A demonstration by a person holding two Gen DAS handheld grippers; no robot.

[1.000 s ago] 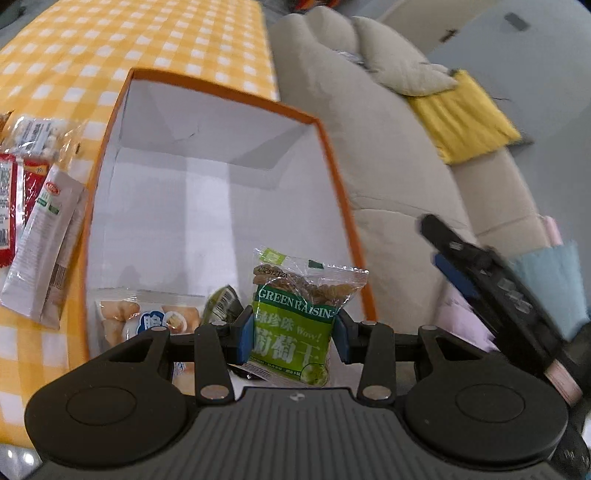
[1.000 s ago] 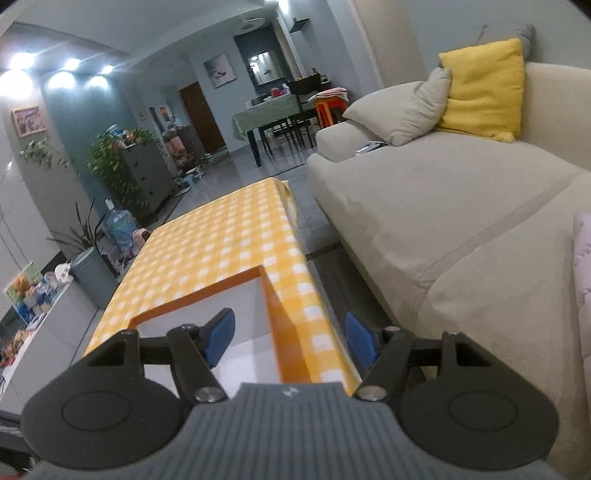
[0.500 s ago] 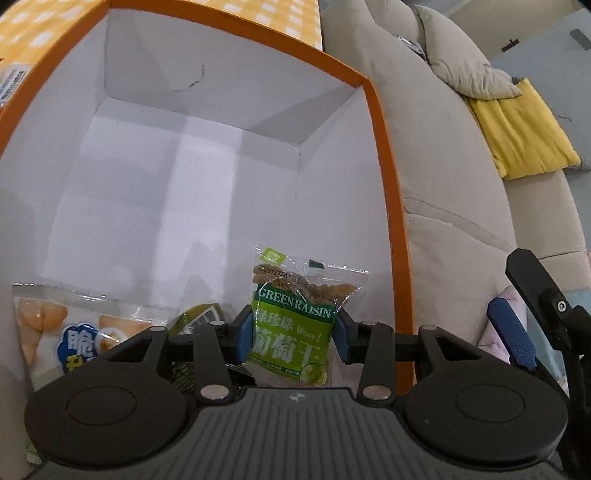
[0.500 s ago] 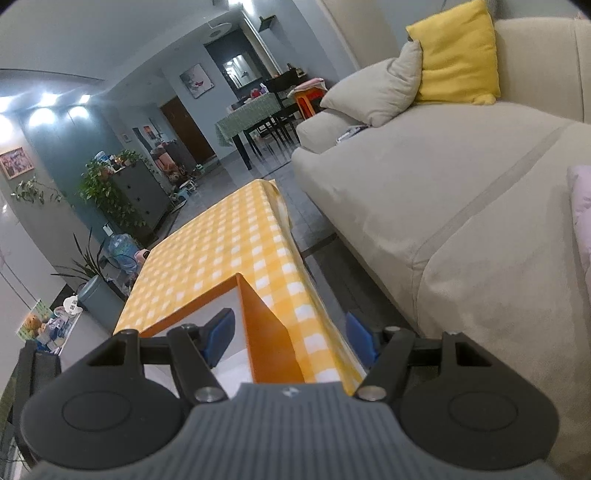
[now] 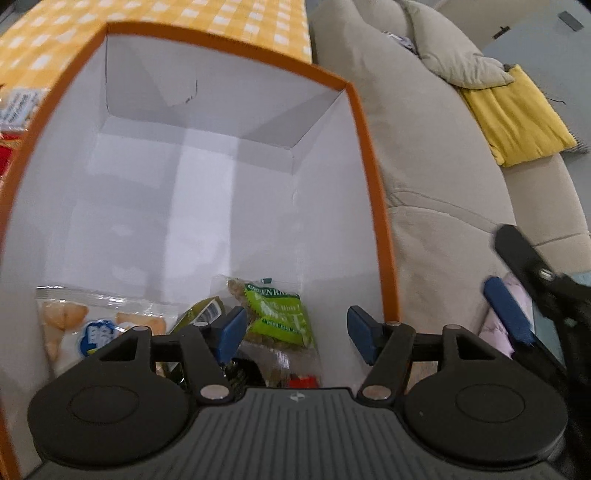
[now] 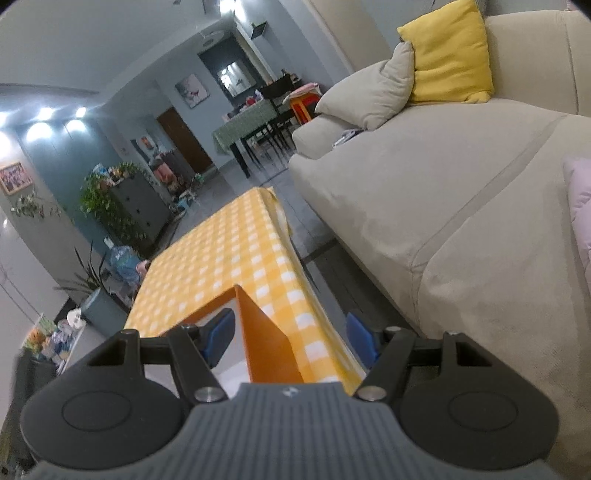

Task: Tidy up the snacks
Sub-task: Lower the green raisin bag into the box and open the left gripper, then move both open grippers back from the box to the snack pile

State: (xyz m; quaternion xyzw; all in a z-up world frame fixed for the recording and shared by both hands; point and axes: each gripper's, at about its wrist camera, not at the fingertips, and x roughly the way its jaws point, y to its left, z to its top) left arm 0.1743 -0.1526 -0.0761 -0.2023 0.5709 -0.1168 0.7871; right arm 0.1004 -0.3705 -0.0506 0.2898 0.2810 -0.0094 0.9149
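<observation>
An orange box [image 5: 373, 177] with white inner walls stands on the yellow checked table [image 5: 229, 22]. My left gripper [image 5: 295, 332] hangs over its near end with jaws opening, and the pads touch nothing. The green raisin packet [image 5: 280, 314] lies loose in the box below the jaws, tilted against other snacks. Beside it are a clear bag of pale snacks [image 5: 92, 325] and a dark green packet [image 5: 203, 314]. My right gripper [image 6: 291, 339] is open and empty above the box's right wall [image 6: 266, 343]; its blue pad [image 5: 506, 314] shows at the right of the left wrist view.
More snack packets [image 5: 14, 110] lie on the table left of the box. A beige sofa [image 6: 443, 192] with a yellow cushion [image 6: 450, 55] runs along the table's right side, with a narrow floor gap between. A dining table and plants stand far back.
My left gripper's jaws have spread and let go of the raisin packet, which dropped into the box. The left gripper moved further over the box. The right gripper rolled slightly.
</observation>
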